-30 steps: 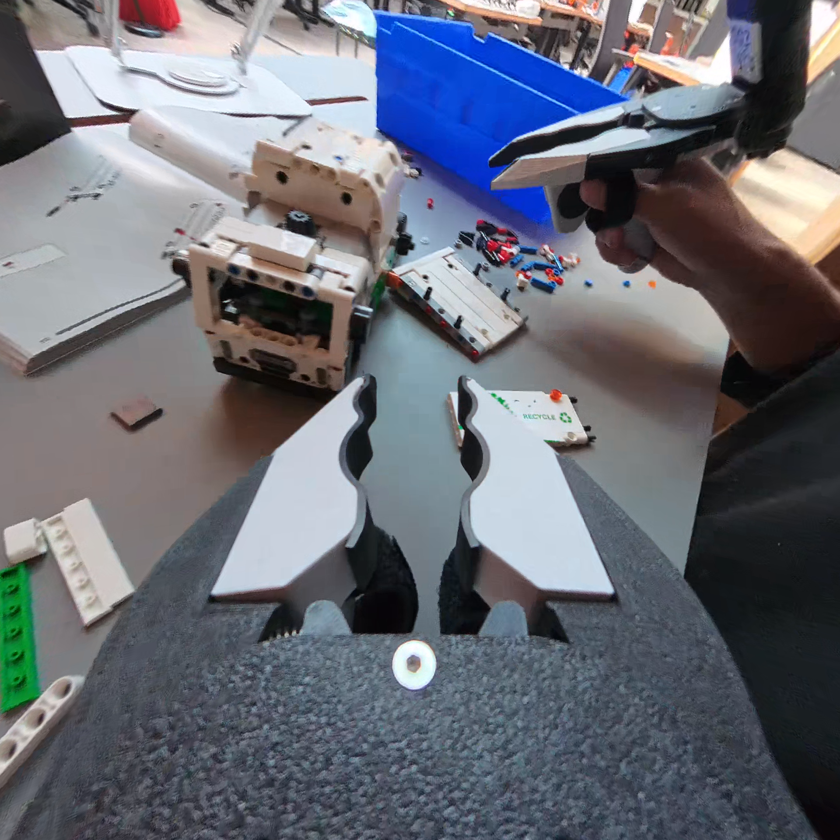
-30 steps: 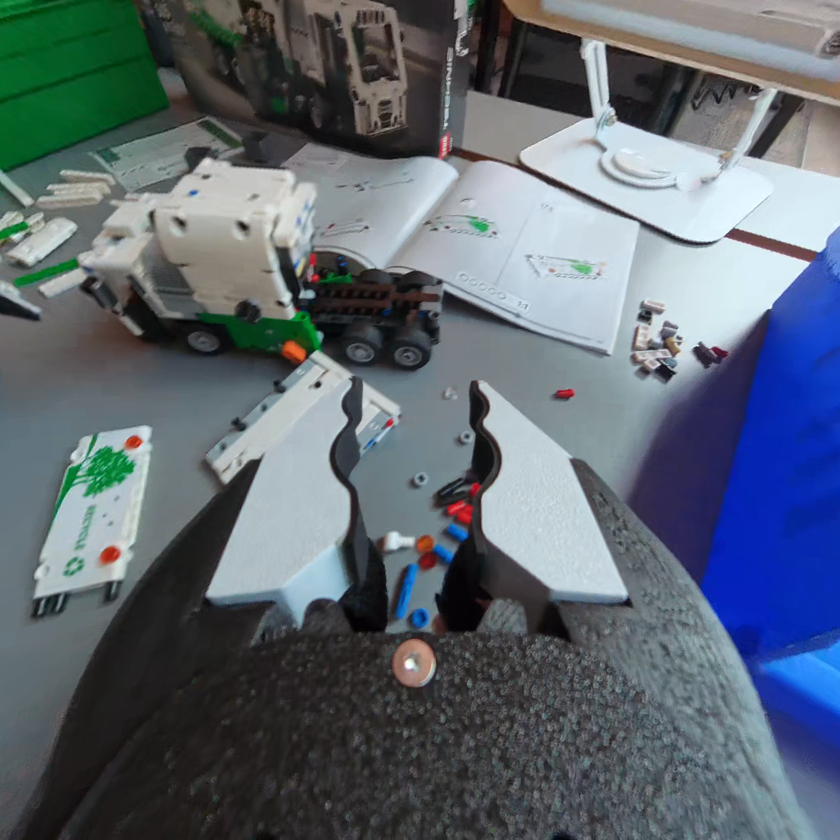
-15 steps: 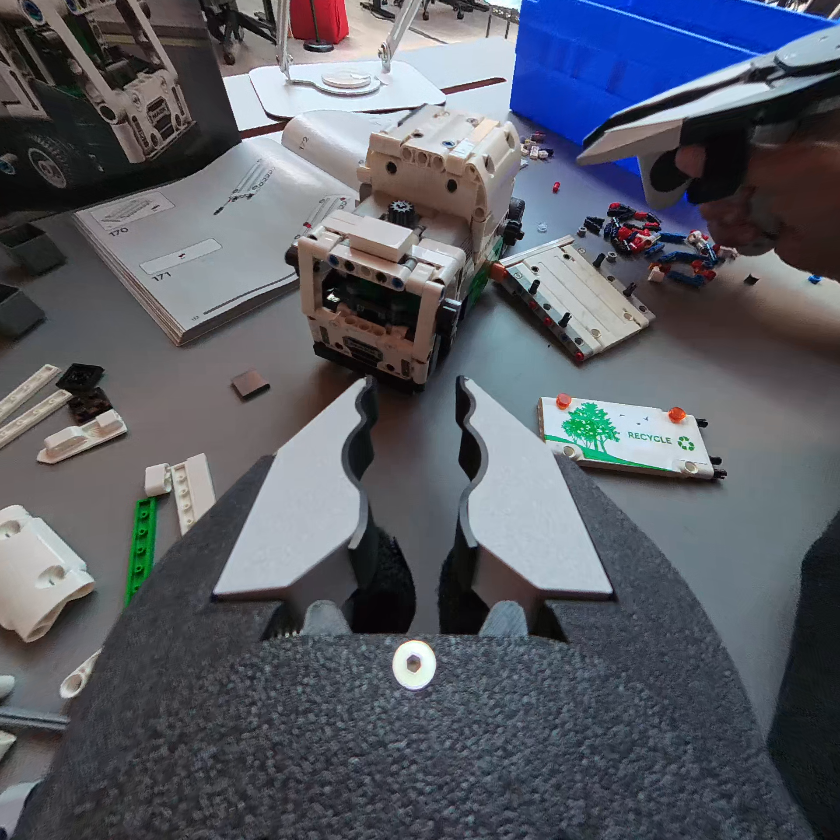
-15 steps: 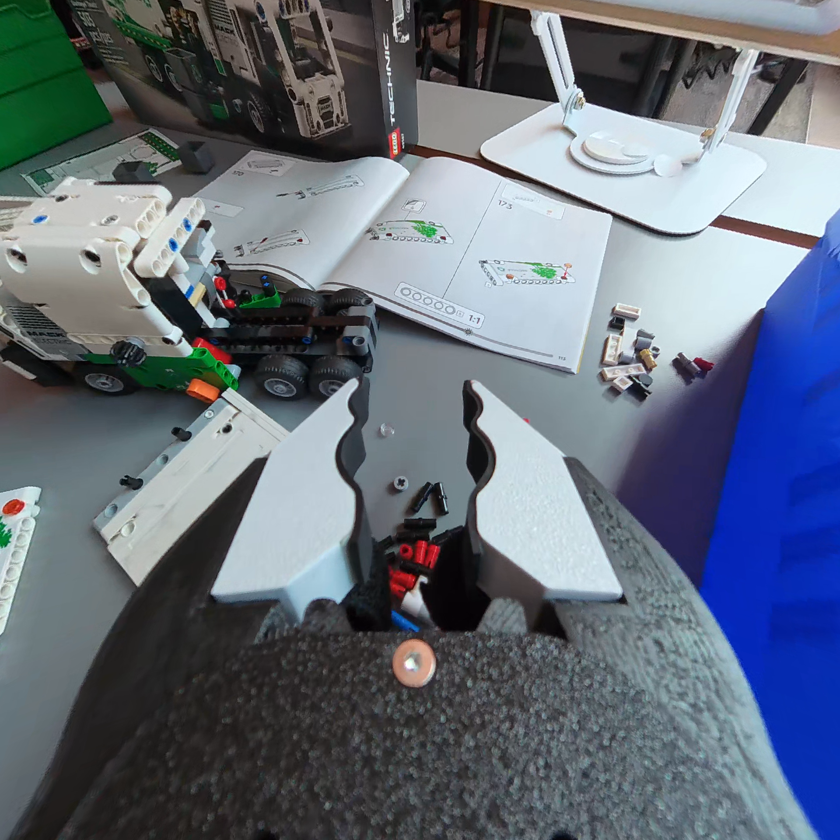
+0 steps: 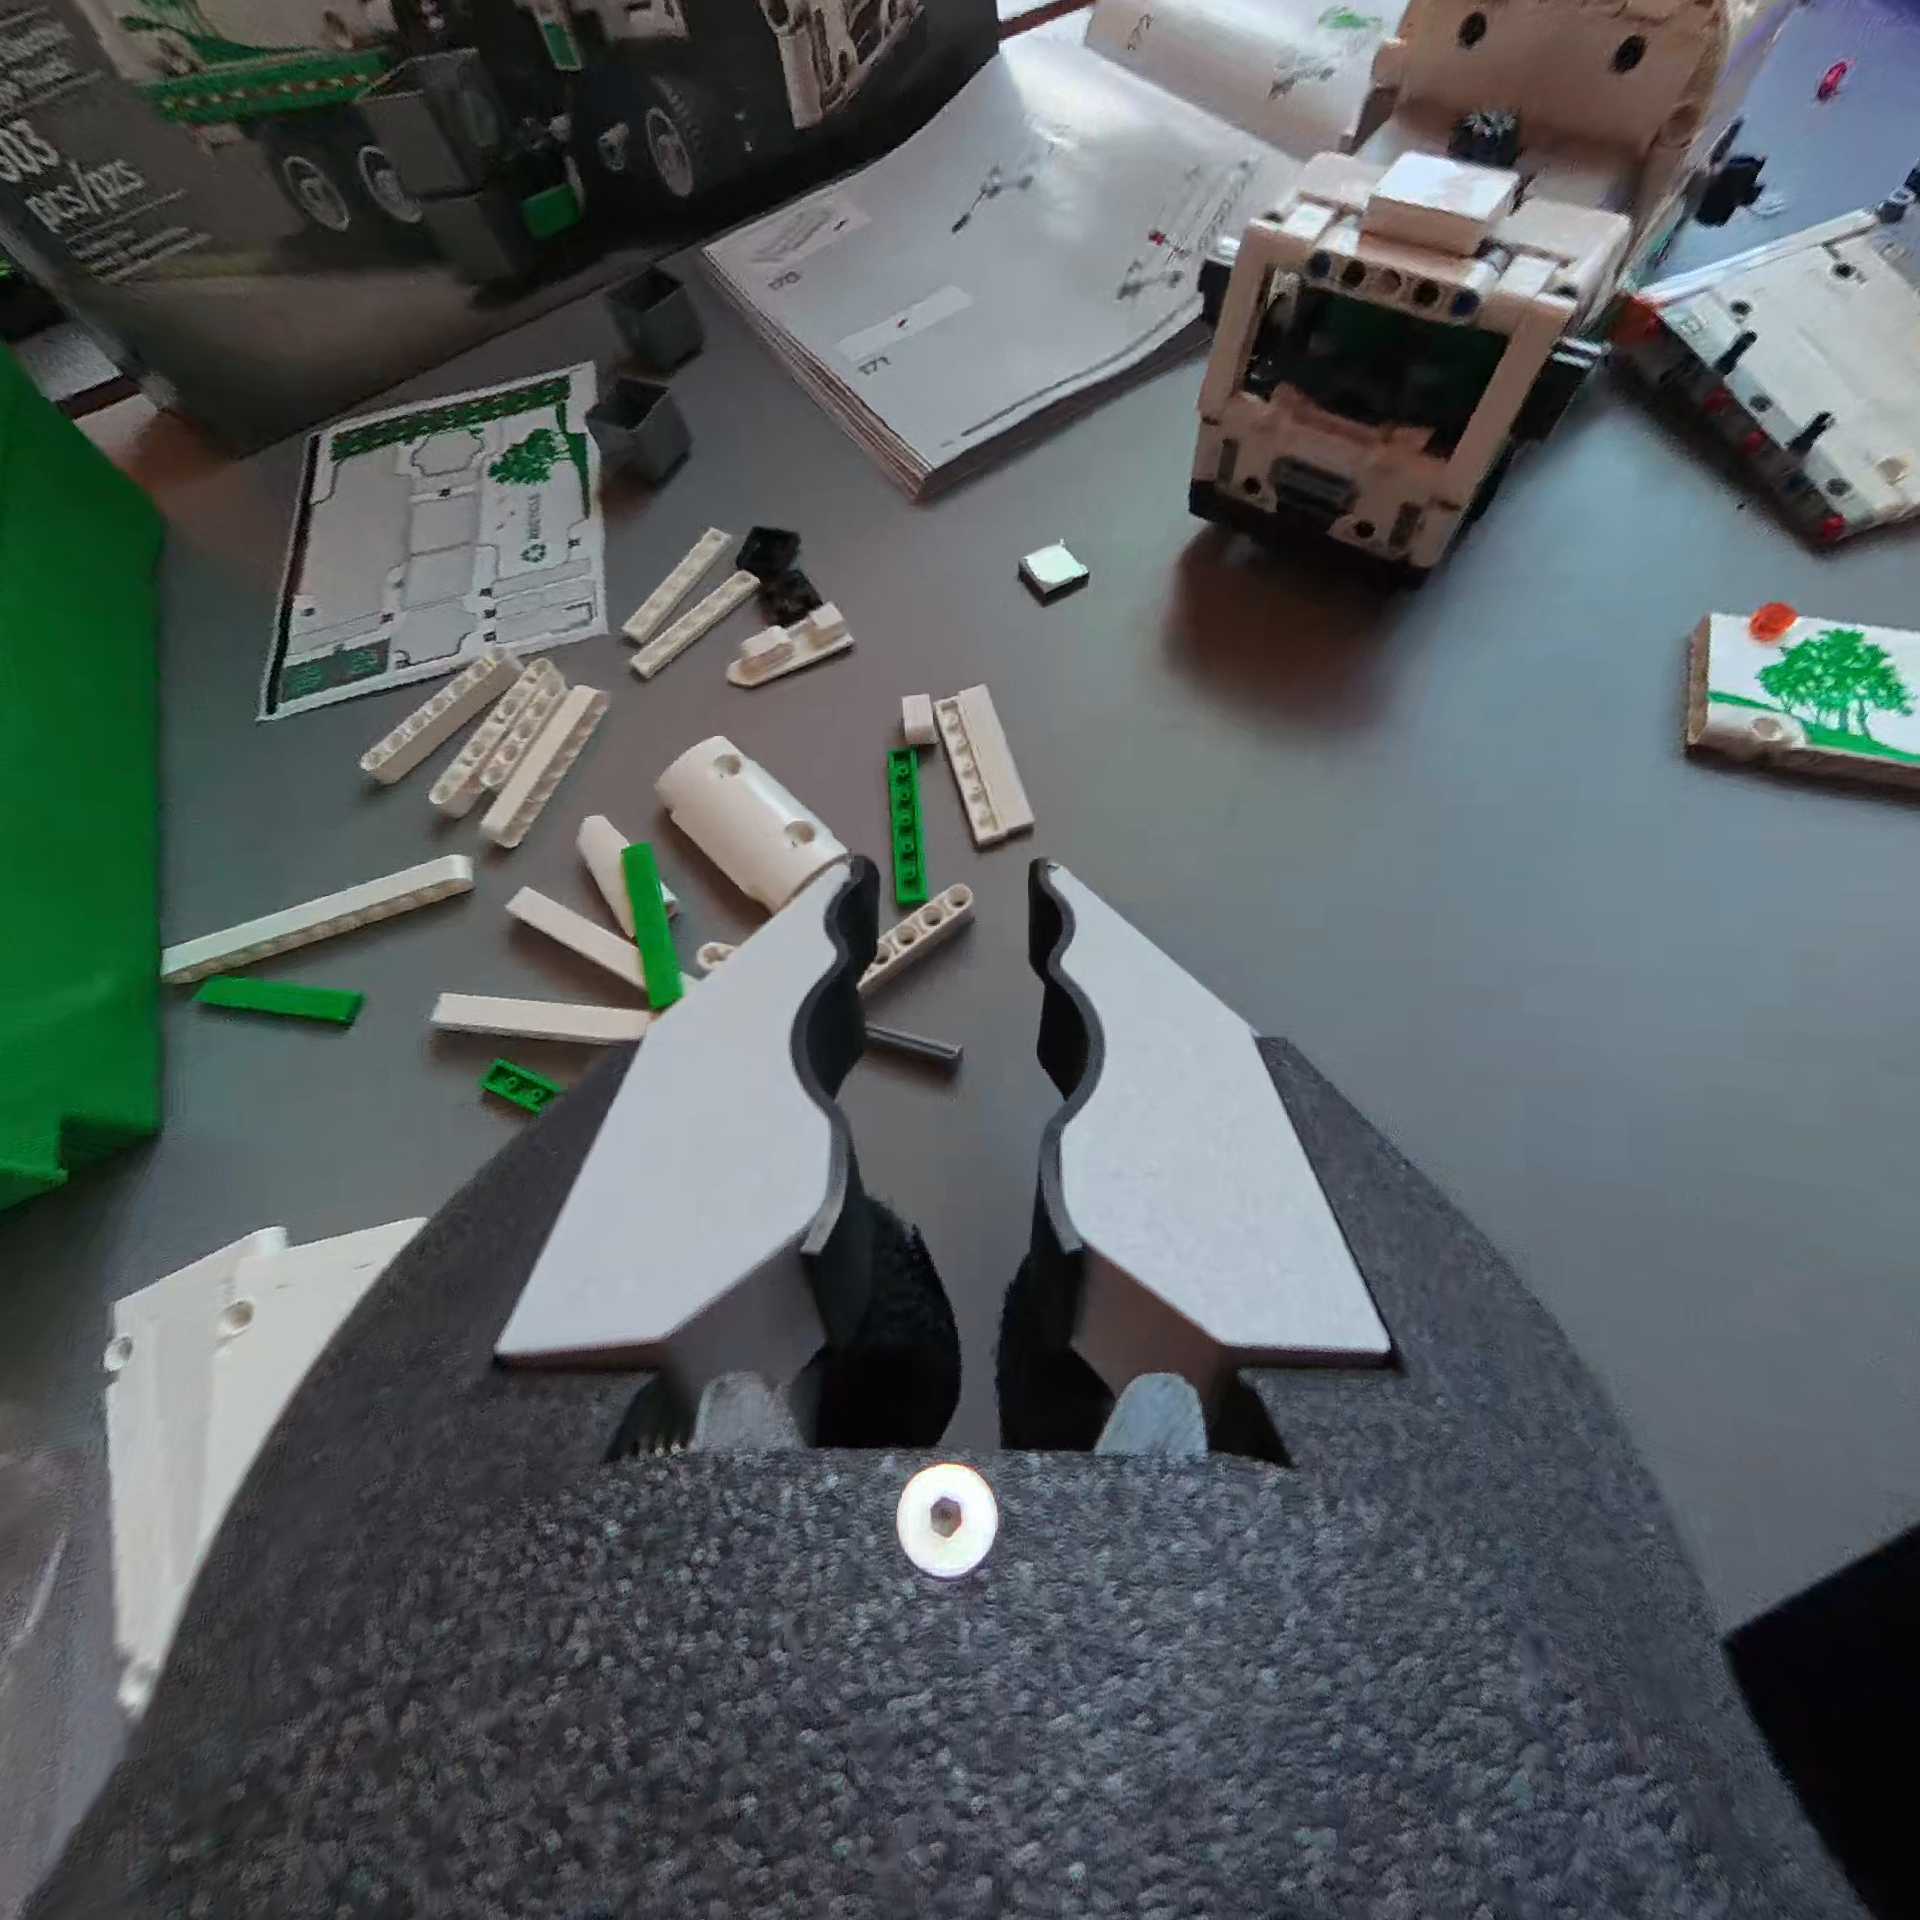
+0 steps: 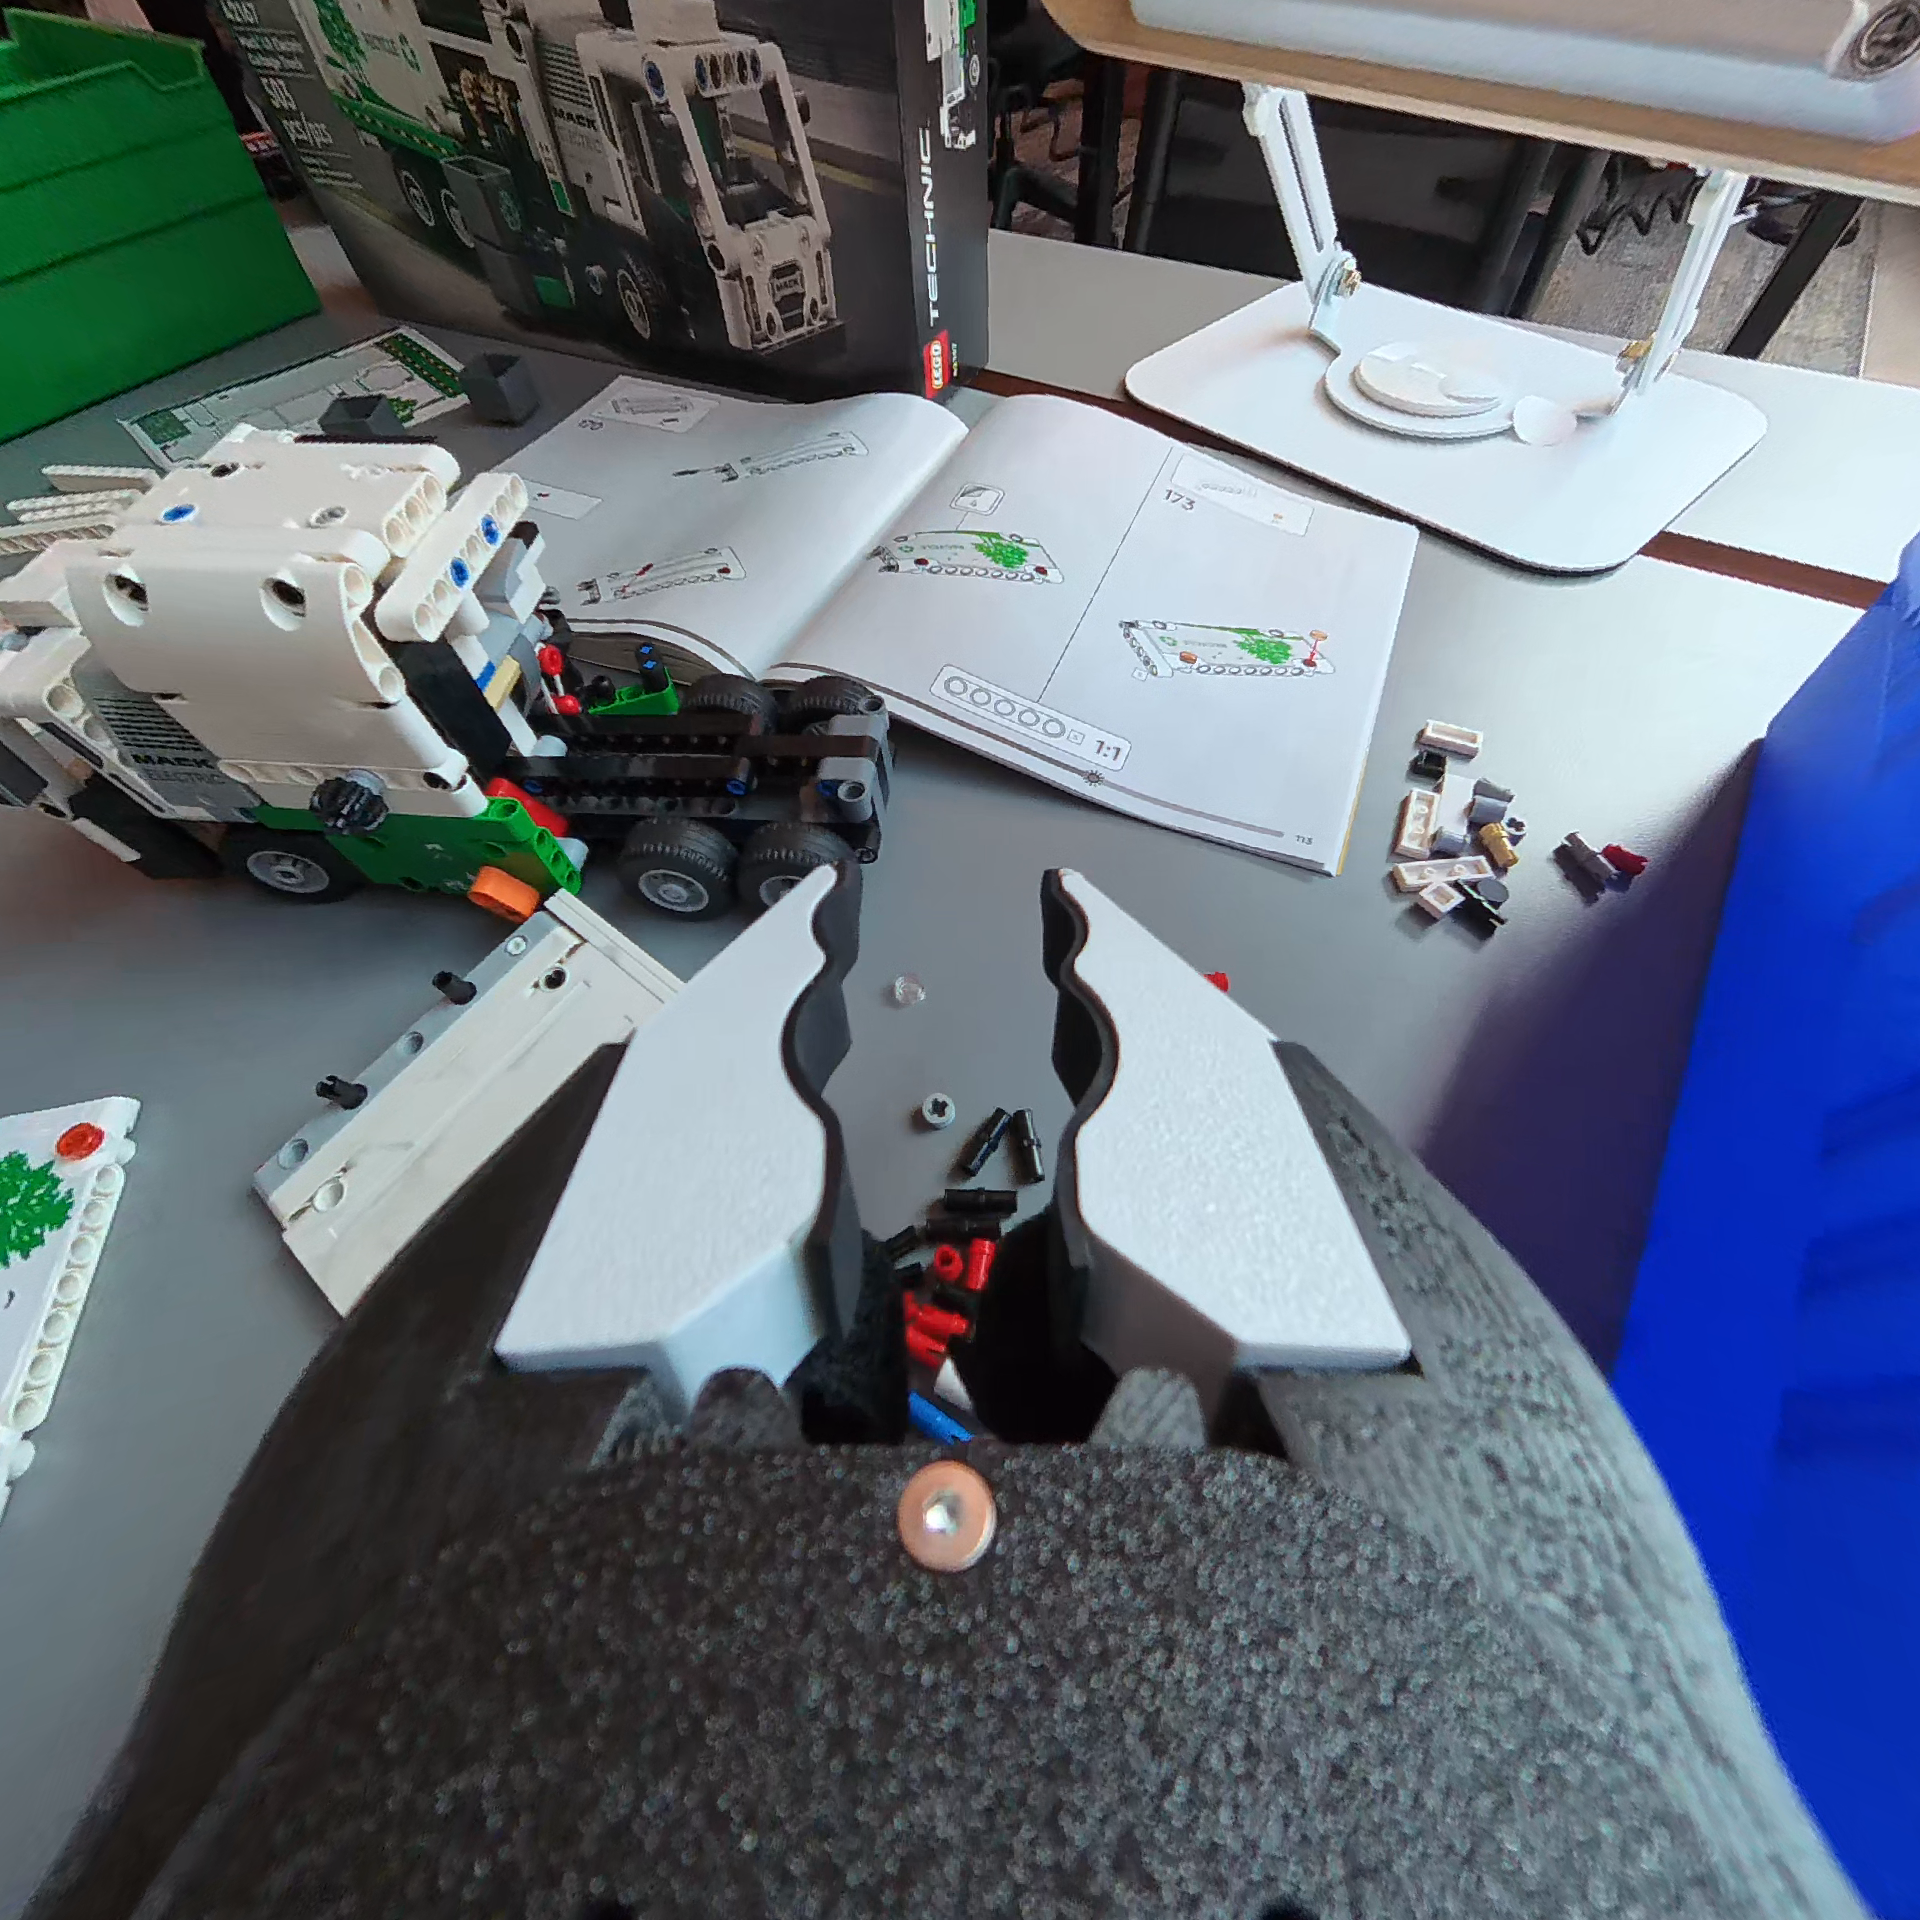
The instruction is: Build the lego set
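The toy truck is standing part-built on the grey desk; its cab and wheeled chassis are together, while a white side panel and a tree-printed panel are lying detached beside it, and an instruction booklet is lying open behind it, so by the look of things much of the build is standing and the body panels are still off. The left gripper is hovering released and holding nothing, its fingers apart above a short white holed beam and a dark grey axle, with a green strip and a white rounded shell piece just beyond. The right gripper is likewise released and bare, hanging over a scatter of black and red pins, a grey bush and a clear stud. For room, bare desk is lying open to the right of the left gripper; a green bin is closing the left side, a blue bin is walling in the right gripper's right side, and the box and a white stand are lining the far edge.
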The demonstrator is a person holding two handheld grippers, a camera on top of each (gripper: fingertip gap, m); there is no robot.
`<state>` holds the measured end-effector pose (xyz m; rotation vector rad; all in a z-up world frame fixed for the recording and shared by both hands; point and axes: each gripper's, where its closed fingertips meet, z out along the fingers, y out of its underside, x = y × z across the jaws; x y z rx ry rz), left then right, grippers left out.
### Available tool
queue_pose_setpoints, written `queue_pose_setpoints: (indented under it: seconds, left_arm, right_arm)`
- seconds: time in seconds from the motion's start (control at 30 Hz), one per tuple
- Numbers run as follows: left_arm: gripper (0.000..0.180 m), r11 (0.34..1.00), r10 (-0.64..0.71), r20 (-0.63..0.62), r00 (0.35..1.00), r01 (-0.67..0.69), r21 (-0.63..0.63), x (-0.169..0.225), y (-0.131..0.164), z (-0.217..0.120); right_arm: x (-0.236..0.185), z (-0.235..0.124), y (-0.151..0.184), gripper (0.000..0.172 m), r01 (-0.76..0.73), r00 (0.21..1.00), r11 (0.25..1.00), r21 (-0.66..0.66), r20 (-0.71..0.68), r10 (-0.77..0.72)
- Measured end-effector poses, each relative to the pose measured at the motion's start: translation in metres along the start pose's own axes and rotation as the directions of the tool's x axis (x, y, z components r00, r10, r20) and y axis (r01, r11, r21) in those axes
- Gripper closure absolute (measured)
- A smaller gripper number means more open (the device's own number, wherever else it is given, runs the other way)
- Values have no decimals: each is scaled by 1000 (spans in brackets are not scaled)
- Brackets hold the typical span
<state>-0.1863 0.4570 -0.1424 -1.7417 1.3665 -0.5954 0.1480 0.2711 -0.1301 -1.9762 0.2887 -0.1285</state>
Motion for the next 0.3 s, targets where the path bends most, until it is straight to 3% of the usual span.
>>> queue_pose_setpoints:
  seconds: [0.17, 0.3]
  left_arm:
    - [153, 963, 188, -94, 978, -202, -177, -18, 18, 1]
    - [150, 946, 181, -253, 950, -239, -221, -15, 25, 15]
  right_arm:
    - [0, -1, 0, 138, -6, 1000, 1000, 2, 1, 6]
    - [3, -1, 2, 139, -1, 1000, 1000, -2, -13, 1]
